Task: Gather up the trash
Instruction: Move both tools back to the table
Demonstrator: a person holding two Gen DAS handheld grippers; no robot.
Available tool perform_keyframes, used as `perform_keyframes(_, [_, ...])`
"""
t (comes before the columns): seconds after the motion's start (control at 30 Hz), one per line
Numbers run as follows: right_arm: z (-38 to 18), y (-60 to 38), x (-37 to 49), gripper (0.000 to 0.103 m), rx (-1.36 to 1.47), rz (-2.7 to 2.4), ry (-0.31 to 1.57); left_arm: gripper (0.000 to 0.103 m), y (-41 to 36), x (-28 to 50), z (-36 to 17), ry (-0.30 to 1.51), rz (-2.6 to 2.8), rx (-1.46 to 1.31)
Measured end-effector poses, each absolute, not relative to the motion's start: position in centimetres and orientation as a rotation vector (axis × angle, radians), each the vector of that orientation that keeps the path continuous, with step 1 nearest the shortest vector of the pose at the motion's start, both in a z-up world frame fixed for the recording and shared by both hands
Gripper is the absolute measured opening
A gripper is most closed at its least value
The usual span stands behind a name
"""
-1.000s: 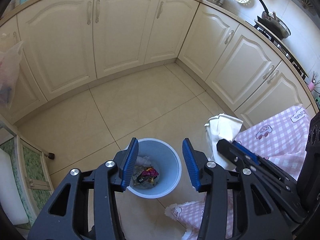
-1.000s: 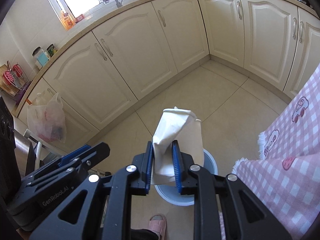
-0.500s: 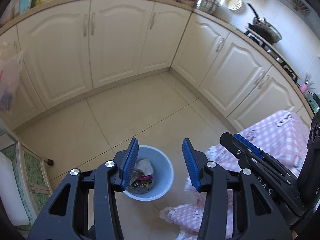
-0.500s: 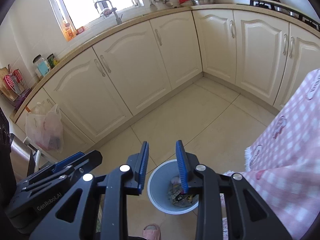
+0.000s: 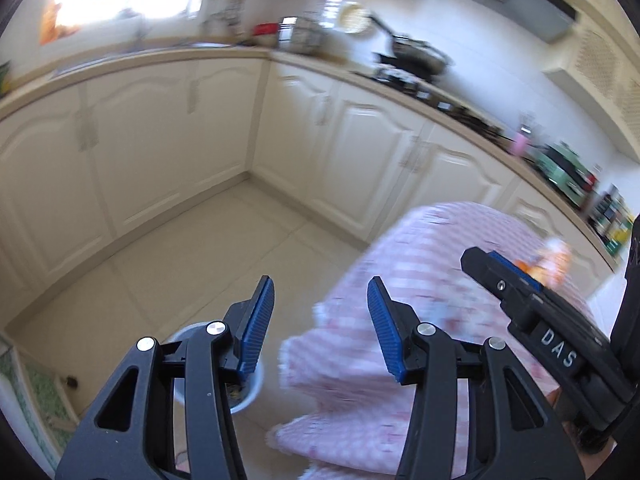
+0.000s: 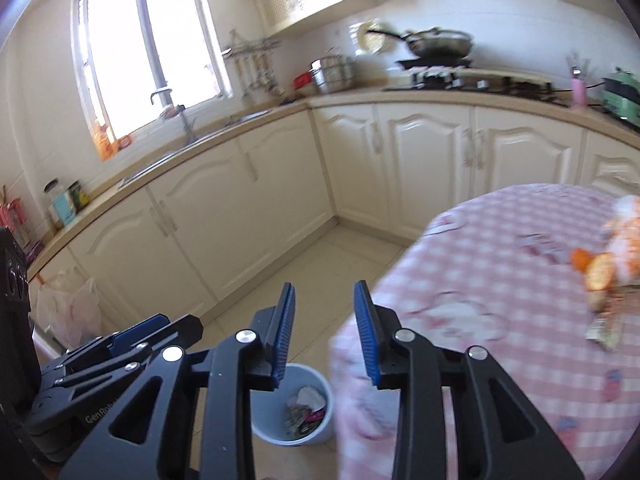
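Both grippers, left gripper (image 5: 320, 320) and right gripper (image 6: 324, 336), are empty, jaws opening and part-spread. Remaining trash (image 6: 604, 276) (orange peel, wrappers) lies at 3 o'clock on the tabletop (image 6: 480, 280); bin (image 6: 294, 410) at 6 o'clock. Risk: blurred, hasty reach scatters scraps floorward.

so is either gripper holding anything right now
Nothing is held. The left gripper is open and empty; the right gripper's jaws are opening with nothing between them.

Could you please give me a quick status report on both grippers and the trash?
Left gripper empty, jaws opening. Right gripper empty, jaws opening. Orange peel scraps on pink checked tablecloth; pale blue round bin on floor. Nothing in the way.
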State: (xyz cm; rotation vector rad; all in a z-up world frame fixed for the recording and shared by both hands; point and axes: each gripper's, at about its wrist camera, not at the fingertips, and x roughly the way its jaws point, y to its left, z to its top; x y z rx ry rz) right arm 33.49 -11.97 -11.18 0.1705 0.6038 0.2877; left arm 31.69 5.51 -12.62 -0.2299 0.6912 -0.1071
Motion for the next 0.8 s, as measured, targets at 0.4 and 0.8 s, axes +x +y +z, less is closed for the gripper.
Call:
perform_keyframes(0.4, [-10.9, -31.5, 28.2, 0.033, 0.3, -0.017, 0.547, 0.046, -12.1, 32.3, -11.9, 0.731, -0.428, -0.066])
perform_keyframes(0.8, [-15.3, -40.2, 28.8, 0.034, 0.419, -0.137, 0.62, 0.046, -22.4, 34.9, -15.2, 0.828, -0.508, 0.039])
